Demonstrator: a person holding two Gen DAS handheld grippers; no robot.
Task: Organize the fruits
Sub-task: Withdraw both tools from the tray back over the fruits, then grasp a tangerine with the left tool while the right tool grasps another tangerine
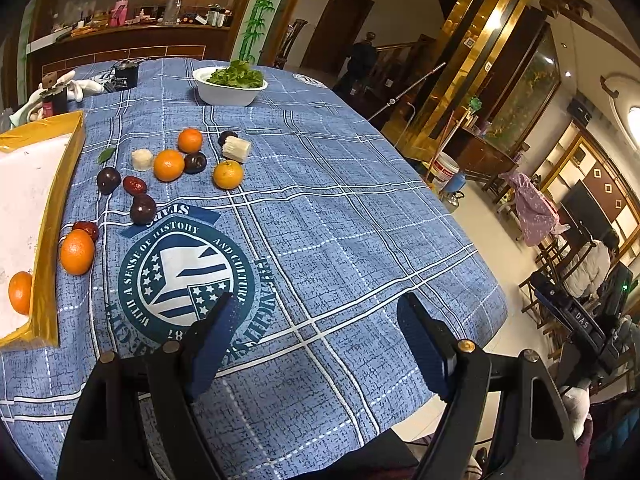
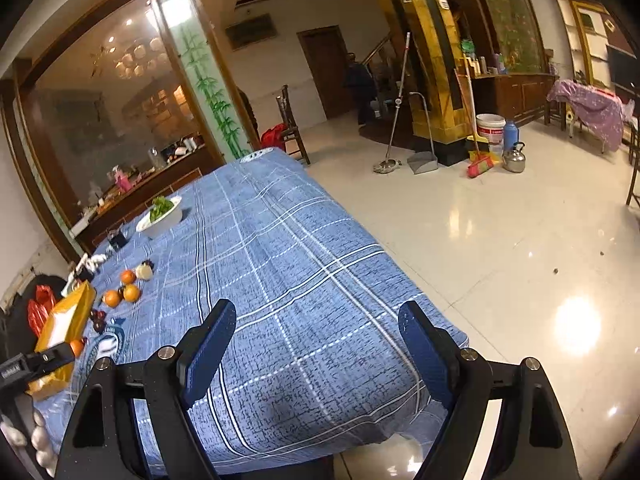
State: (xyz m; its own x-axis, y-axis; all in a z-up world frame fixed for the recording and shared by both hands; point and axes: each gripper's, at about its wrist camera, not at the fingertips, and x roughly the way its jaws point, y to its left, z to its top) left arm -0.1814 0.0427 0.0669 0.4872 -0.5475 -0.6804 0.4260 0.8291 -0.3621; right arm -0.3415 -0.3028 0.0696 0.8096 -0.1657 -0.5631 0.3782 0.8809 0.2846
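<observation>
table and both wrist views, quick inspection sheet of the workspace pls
surface: blue plaid cloth covers the table.
job's things: oranges and dark plums loose on cloth; one orange inside the yellow-rimmed tray.
clutter: bowl of greens, white gloves, pale cut pieces.
grippers: left gripper and right gripper open, empty.
cables: nothing seen.
surroundings: mop, bucket, kettle on tiled floor; people in background.

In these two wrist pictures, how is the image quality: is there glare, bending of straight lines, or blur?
Left wrist view: the fisheye bends the tablecloth lines; the oranges and dark fruits are sharp; a lit golden pillar glares mildly.
Right wrist view: the distortion is just as strong; a bright lamp reflection burns out on the glossy floor; the distant fruits by the yellow-edged tray are small, with little detail.
</observation>
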